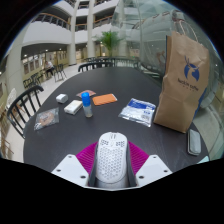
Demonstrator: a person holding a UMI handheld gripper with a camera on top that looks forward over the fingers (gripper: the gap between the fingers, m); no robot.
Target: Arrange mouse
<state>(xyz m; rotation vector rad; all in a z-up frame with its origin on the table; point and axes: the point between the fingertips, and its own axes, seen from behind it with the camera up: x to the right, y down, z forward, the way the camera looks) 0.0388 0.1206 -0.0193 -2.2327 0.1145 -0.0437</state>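
Observation:
A white perforated mouse (110, 158) sits between my gripper's (111, 160) two fingers, its nose pointing ahead over the dark round table (100, 132). The magenta pads (87, 153) press against both of its sides, so the gripper is shut on the mouse and holds it just above the table's near part. The mouse's underside is hidden.
A brown paper bag (182, 82) stands ahead to the right, with a white packet (139, 111) beside it. A small bottle with a blue cap (87, 102), an orange card (104, 99), white boxes (68, 103) and a clear packet (46, 119) lie ahead to the left. Dark chairs (22, 105) ring the table.

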